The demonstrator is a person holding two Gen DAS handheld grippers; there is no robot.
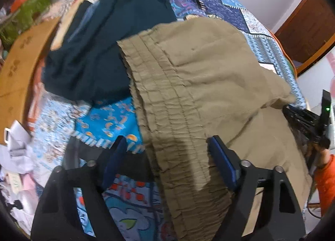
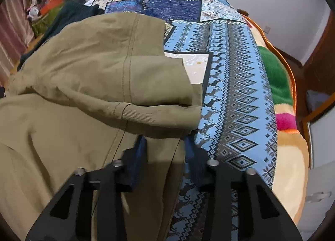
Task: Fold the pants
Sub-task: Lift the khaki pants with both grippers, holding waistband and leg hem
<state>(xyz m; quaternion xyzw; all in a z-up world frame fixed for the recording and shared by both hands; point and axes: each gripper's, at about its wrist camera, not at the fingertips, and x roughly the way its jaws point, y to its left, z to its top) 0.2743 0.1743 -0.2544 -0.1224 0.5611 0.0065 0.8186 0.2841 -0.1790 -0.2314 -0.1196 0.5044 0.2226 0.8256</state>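
Patchwork blue bedspread (image 2: pixel 234 86) covered the bed under you, and the khaki pants (image 1: pixel 209 69) lay spread across it, partly folded over themselves, with a dark garment (image 1: pixel 108 38) beside their gathered waistband. Your left gripper (image 1: pixel 167 153) straddled that waistband, jaws wide and not pressing the cloth. Your right gripper (image 2: pixel 165 153) had the trouser-leg edge between its jaws, drawn in close; whether the pads truly pinched it, you could not tell.
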